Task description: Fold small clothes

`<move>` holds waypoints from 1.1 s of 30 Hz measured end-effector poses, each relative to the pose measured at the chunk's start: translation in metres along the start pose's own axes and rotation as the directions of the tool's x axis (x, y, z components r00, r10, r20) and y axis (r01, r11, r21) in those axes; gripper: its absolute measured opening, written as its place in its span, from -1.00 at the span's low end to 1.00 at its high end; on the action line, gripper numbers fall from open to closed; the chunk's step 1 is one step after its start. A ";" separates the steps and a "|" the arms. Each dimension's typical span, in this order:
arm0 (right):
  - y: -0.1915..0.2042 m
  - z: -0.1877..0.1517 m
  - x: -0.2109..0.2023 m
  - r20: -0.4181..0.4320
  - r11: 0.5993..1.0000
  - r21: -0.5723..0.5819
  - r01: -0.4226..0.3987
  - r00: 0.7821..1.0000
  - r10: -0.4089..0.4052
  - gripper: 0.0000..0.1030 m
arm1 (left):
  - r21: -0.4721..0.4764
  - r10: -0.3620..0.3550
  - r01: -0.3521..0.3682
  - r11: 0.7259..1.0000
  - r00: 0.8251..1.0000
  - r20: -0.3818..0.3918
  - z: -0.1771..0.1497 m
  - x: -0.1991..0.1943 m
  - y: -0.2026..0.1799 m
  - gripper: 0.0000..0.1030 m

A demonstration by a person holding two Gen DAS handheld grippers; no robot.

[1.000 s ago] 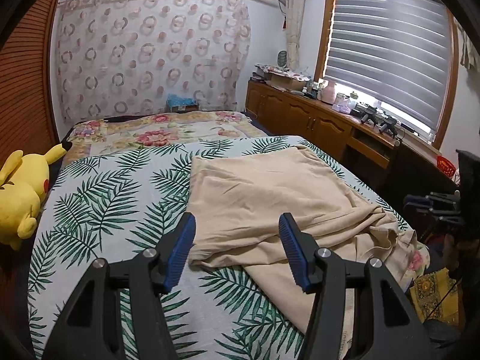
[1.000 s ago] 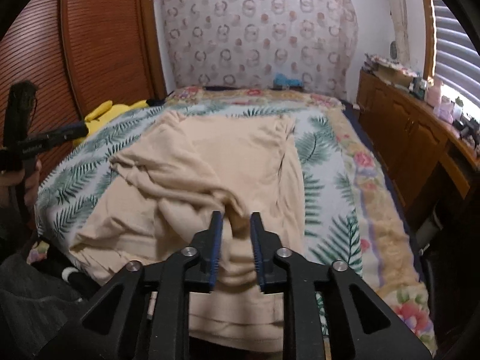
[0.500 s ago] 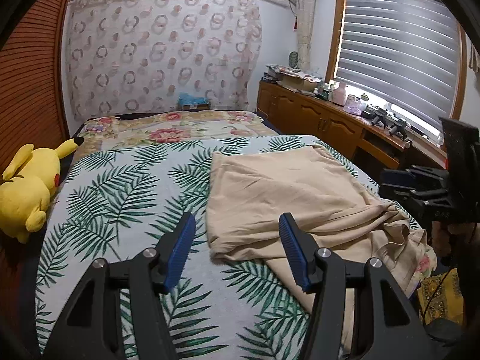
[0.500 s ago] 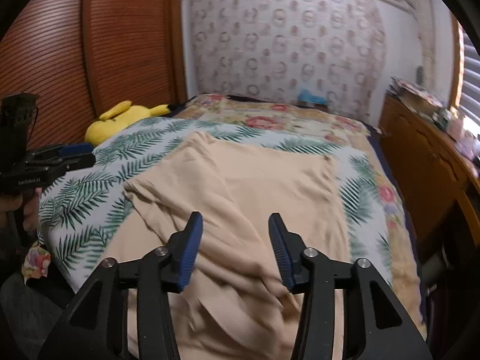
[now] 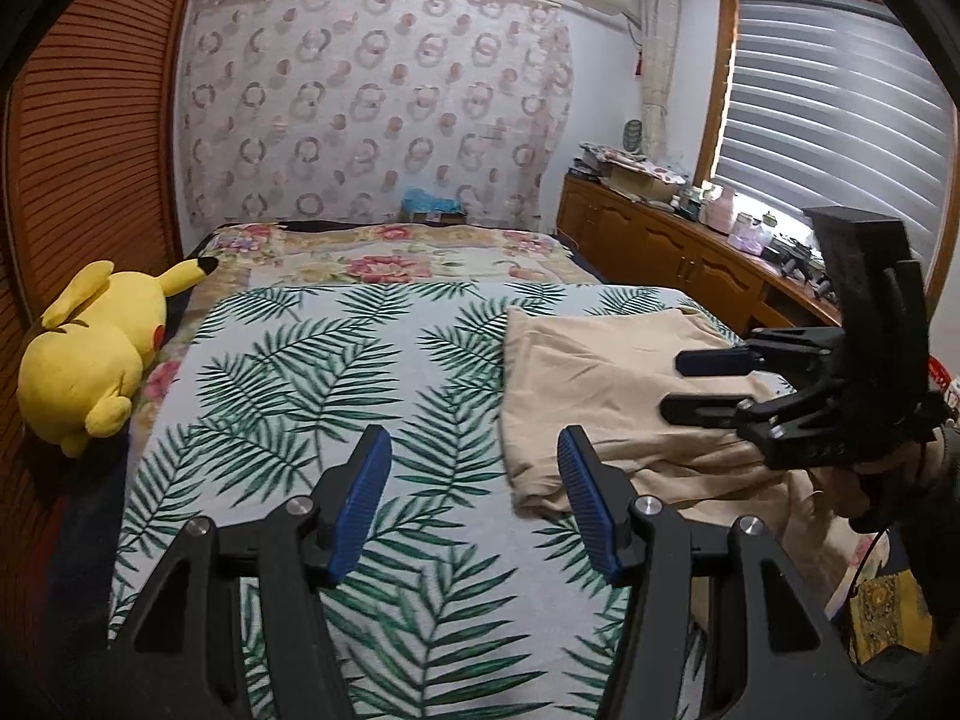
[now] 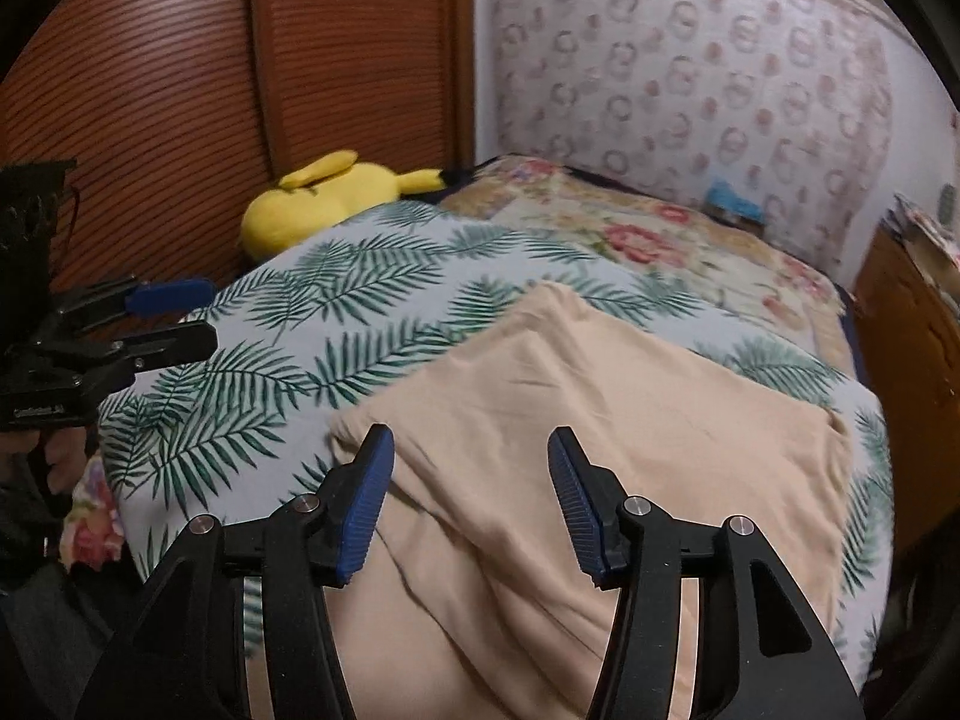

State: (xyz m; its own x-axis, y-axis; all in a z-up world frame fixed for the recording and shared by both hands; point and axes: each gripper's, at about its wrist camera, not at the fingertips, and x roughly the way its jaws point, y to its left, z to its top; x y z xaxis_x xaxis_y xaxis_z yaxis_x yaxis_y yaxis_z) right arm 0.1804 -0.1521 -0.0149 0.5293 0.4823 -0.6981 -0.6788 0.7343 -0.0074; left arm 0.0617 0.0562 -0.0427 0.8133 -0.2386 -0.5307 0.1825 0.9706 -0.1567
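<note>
A beige garment lies partly folded on the right half of the bed, its near part rumpled and hanging over the foot edge; it fills the lower middle of the right wrist view. My left gripper is open and empty above the leaf-print cover, left of the garment's folded edge. My right gripper is open and empty above the garment. Each gripper shows in the other's view: the right one over the garment, the left one at the bed's left side.
The bed has a leaf-print cover and a floral cover at the head. A yellow plush toy lies at the left edge by the wooden slatted wall. A wooden cabinet with clutter runs along the right under the window.
My right gripper has opened, let go of the garment's bunched fabric and lifted above it. Both grippers have swung left, so the garment sits further right in the left wrist view.
</note>
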 end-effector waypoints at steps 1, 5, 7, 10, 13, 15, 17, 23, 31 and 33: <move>0.005 0.004 0.009 -0.015 1.000 -0.012 -0.016 1.000 0.016 0.06 | -0.003 0.005 -0.005 1.000 1.000 0.001 -0.001 -0.001 0.003 0.10; 0.021 0.011 0.034 -0.061 0.997 -0.047 -0.053 0.997 0.050 0.06 | -0.011 0.020 -0.020 1.000 1.000 0.003 -0.003 -0.005 0.008 0.10; 0.029 0.011 0.045 -0.088 0.995 -0.065 -0.080 0.993 0.074 0.06 | -0.013 0.024 -0.024 1.000 1.000 0.002 -0.004 -0.006 0.012 0.10; 0.041 0.006 0.066 -0.151 0.988 -0.083 -0.130 0.982 0.117 0.06 | -0.025 0.027 -0.027 0.999 1.000 -0.003 -0.005 -0.007 0.016 0.10; 0.047 0.004 0.079 -0.191 0.986 -0.093 -0.139 0.974 0.119 0.06 | -0.023 0.032 -0.032 0.999 0.999 -0.003 -0.007 -0.008 0.017 0.10; 0.051 0.003 0.084 -0.206 0.984 -0.109 -0.141 0.972 0.116 0.06 | -0.023 0.035 -0.035 0.999 0.999 -0.004 -0.008 -0.008 0.017 0.10; 0.052 0.002 0.088 -0.217 0.984 -0.116 -0.136 0.970 0.109 0.06 | -0.024 0.035 -0.035 0.999 0.999 -0.004 -0.009 -0.010 0.019 0.10; 0.054 -0.002 0.091 -0.189 0.984 -0.147 -0.098 0.980 0.069 -0.08 | -0.026 0.034 -0.034 0.999 0.999 -0.004 -0.009 -0.010 0.019 0.10; 0.036 0.013 0.067 -0.110 0.992 -0.111 -0.066 0.993 0.054 -0.91 | -0.019 -0.006 0.006 1.000 1.000 -0.019 -0.013 -0.008 0.010 0.10; 0.020 0.025 0.044 -0.046 0.995 -0.092 -0.025 0.999 0.020 -0.91 | -0.016 -0.015 0.015 1.000 1.000 -0.020 -0.014 -0.007 0.007 0.10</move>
State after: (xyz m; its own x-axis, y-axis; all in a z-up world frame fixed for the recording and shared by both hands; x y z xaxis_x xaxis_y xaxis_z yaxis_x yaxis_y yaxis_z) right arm 0.2032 -0.1045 -0.0283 0.4912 0.4744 -0.7305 -0.7354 0.6753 -0.0559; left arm 0.0495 0.0645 -0.0515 0.7995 -0.2540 -0.5444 0.1859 0.9663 -0.1780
